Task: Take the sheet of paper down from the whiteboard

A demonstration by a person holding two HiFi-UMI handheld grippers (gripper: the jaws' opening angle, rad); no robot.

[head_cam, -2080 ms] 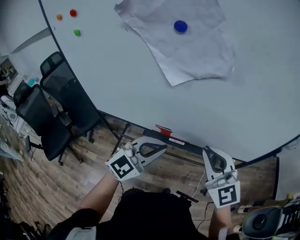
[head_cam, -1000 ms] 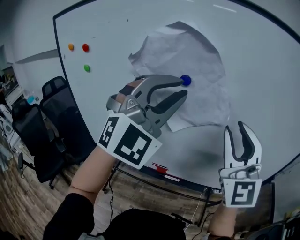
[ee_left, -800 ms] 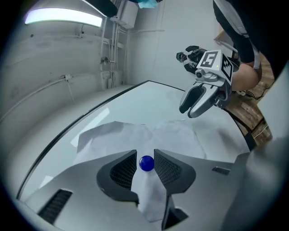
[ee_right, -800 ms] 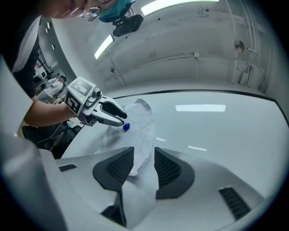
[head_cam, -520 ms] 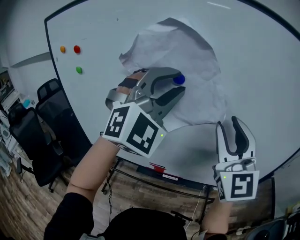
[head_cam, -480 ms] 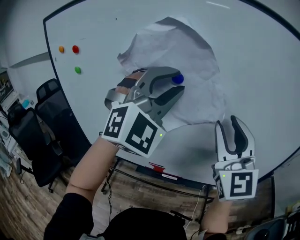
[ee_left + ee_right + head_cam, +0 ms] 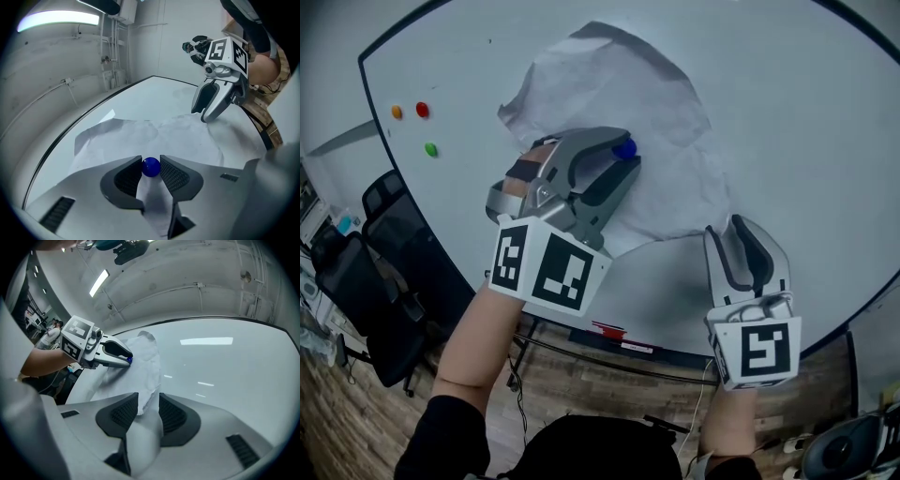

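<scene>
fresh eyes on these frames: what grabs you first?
The crumpled sheet of paper spread across the whiteboard, upper centre in the head view. The left gripper reaches onto it; its fingers have just been closing and now pinch the blue magnet that pins it. The right gripper, whose fingers have just been opening, straddles the sheet's lower right corner without pinching it.

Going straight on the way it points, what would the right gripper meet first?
Likely the sheet of paper: its edge lies between the right gripper jaws, which have just been opening. The whiteboard is behind.
</scene>
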